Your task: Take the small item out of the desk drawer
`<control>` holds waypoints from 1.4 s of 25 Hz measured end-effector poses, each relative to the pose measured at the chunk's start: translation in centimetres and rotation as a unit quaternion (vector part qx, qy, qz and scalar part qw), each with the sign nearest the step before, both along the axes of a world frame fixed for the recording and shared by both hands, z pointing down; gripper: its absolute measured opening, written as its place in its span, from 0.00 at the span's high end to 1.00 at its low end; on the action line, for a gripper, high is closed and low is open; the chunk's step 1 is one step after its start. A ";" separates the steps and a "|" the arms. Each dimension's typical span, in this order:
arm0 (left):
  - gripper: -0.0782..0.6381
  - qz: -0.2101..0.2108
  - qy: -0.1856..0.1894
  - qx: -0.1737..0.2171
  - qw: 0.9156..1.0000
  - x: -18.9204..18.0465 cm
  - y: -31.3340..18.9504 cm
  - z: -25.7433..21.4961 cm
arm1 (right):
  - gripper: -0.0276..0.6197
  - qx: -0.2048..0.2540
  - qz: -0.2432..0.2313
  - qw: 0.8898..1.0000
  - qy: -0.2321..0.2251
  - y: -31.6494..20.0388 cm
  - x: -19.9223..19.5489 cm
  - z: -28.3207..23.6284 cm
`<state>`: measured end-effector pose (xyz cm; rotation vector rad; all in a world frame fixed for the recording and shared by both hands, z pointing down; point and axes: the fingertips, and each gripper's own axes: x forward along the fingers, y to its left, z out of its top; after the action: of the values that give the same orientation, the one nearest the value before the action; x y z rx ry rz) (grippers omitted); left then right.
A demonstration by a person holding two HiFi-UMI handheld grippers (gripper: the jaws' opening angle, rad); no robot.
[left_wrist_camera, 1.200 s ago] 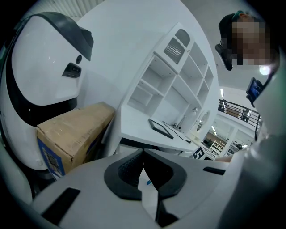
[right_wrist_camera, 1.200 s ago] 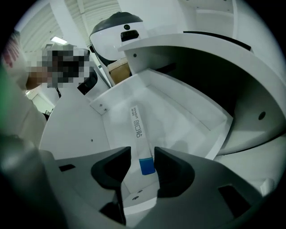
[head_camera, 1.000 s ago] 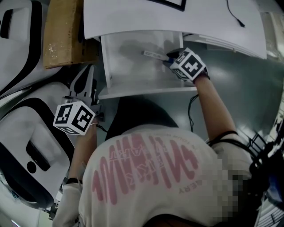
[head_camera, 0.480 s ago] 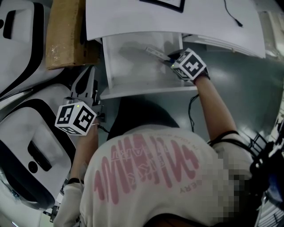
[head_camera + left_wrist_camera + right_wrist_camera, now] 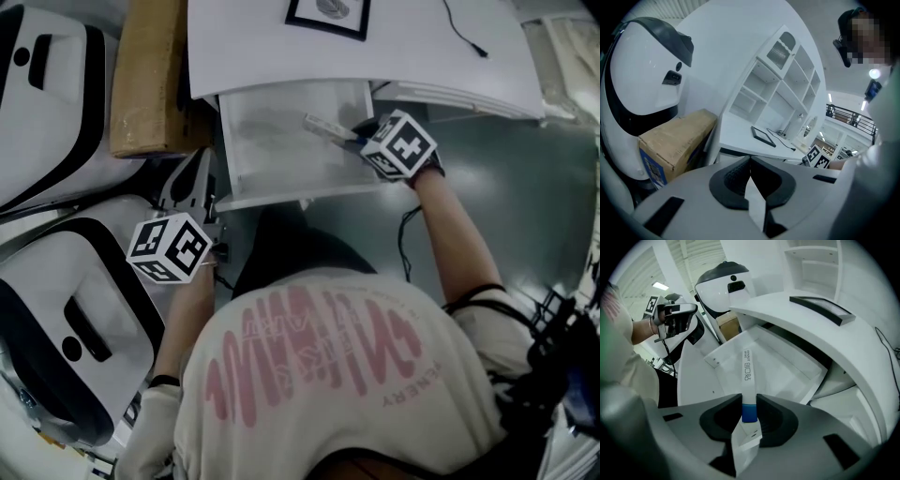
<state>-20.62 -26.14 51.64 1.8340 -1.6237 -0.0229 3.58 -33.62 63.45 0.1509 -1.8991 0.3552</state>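
Inside the open white desk drawer (image 5: 272, 155) (image 5: 780, 364), toward its right rear part, I am gripping the slim white stick with a blue end (image 5: 326, 126) (image 5: 747, 373). My right gripper (image 5: 354, 132) (image 5: 749, 411) is reaching in over the drawer's right side, and its jaws are closing with the blue end between them; the dark pads are already pressing on both sides of that end. The stick's long axis is running in line with my jaws, so it is pointing straight away from the gripper. From the head view it is slanting from the gripper toward the upper left, white end leading toward the drawer's back and blue end nearest my hand. Dark print is running along its length. I cannot tell whether the far white tip is touching the drawer floor or hanging just above it. The drawer is standing pulled out from under the white desk top (image 5: 422, 52) (image 5: 787, 310), where a black-framed flat picture (image 5: 328, 14) (image 5: 820, 309) (image 5: 763, 136) is lying. My left gripper (image 5: 195, 176) (image 5: 749, 161) is hanging well apart from the drawer, off its left front corner, with its jaws pressed together on nothing. A brown cardboard box (image 5: 150, 84) (image 5: 675, 136) is standing to the left of the desk, next to white rounded shells with black trim (image 5: 56, 309) (image 5: 642, 70).
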 end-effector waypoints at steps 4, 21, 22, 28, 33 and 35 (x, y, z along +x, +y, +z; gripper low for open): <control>0.85 0.003 0.004 0.009 1.000 1.1 0.5 -1.5 | 0.80 0.015 0.006 1.000 -0.010 0.6 0.0 -2.3; 0.85 0.018 -0.017 0.118 0.993 5.5 4.1 -12.6 | 0.80 0.138 0.088 0.976 -0.141 5.2 -0.5 -16.6; 0.85 0.020 -0.019 0.124 0.992 5.8 4.5 -13.3 | 0.80 0.142 0.099 0.973 -0.153 5.6 -0.3 -17.6; 0.85 0.032 -0.029 0.150 0.988 7.5 7.1 -16.7 | 0.80 0.191 0.157 0.938 -0.244 7.6 0.8 -24.4; 0.85 0.050 -0.035 0.153 0.986 8.3 8.9 -18.2 | 0.80 0.206 0.201 0.907 -0.307 9.1 1.8 -28.7; 0.85 0.049 -0.033 0.157 0.986 8.0 9.3 -18.7 | 0.80 0.214 0.210 0.896 -0.327 9.5 1.9 -30.2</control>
<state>-12.61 -16.80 32.96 2.1722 -1.6451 -0.1850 5.43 -24.08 33.23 0.8369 -2.5965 0.2863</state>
